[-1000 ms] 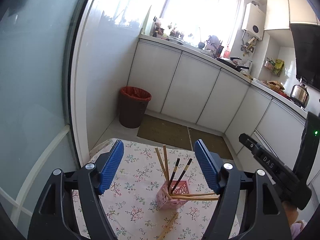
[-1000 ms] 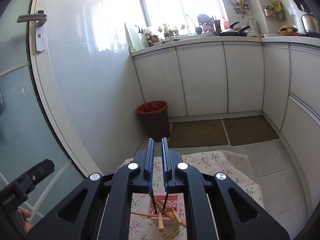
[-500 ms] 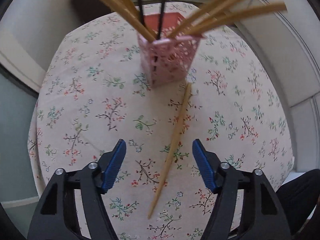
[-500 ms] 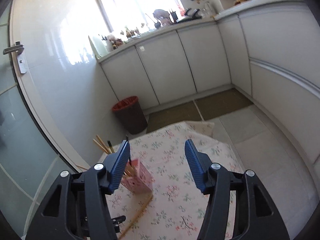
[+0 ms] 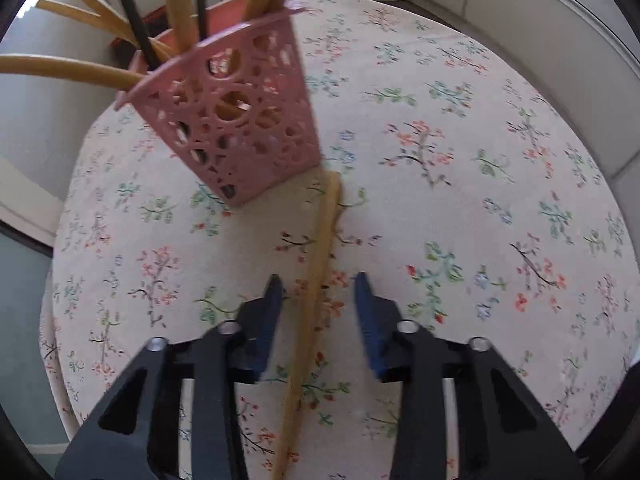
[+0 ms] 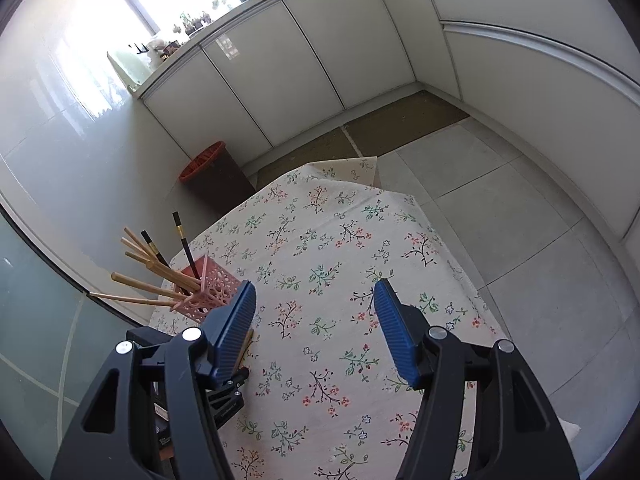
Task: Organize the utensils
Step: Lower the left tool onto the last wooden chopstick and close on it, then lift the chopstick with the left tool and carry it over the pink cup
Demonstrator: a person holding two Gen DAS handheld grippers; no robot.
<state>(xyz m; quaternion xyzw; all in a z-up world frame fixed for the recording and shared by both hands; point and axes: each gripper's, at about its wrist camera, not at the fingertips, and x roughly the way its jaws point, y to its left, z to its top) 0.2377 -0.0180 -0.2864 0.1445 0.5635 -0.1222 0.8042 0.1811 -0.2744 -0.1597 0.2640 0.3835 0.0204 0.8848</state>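
Note:
A pink perforated holder (image 5: 236, 120) stands on the floral tablecloth (image 5: 460, 200) with several wooden and black chopsticks in it. It also shows in the right wrist view (image 6: 208, 292). One wooden chopstick (image 5: 312, 304) lies flat on the cloth in front of the holder. My left gripper (image 5: 318, 284) is open and low over the cloth, its blue fingers on either side of the chopstick, apart from it. My right gripper (image 6: 314, 300) is open and empty above the table, right of the holder.
The small table has edges close on all sides, with tiled floor (image 6: 500, 200) beyond. A brown bin with a red liner (image 6: 212, 172) stands by the white cabinets (image 6: 300, 72). The left gripper's body (image 6: 224, 396) shows below my right gripper's left finger.
My left gripper has dropped toward the cloth and its fingers have narrowed around the lying chopstick. My right gripper opened, let go of the black chopsticks and moved right of the holder.

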